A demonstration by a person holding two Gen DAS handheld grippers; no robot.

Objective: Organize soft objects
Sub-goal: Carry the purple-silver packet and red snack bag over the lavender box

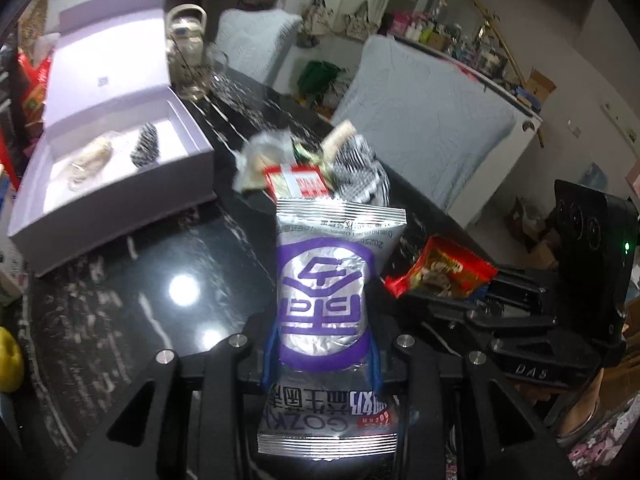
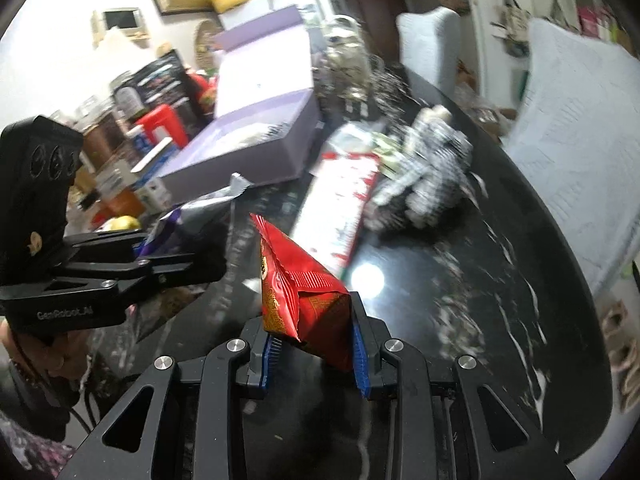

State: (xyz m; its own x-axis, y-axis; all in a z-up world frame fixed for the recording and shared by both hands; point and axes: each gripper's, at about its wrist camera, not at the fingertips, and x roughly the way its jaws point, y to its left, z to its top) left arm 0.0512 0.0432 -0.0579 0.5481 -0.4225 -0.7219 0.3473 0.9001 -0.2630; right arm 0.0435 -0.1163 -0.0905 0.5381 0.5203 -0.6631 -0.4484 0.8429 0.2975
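The dark marbled desk (image 1: 120,280) carries an open lilac box (image 1: 112,152) at its left, with a beige bundle (image 1: 90,158) and a checked roll (image 1: 146,146) inside; beyond the grippers lies a heap of a checked cloth (image 1: 360,172), a red-and-white packet (image 1: 298,184) and crumpled wrappers; the left hand-held gripper (image 1: 320,360) pinches a silver-and-purple snack pouch (image 1: 324,284) above the desk; the right hand-held gripper (image 2: 314,344) pinches a red snack bag (image 2: 300,292), raised beside the left one.
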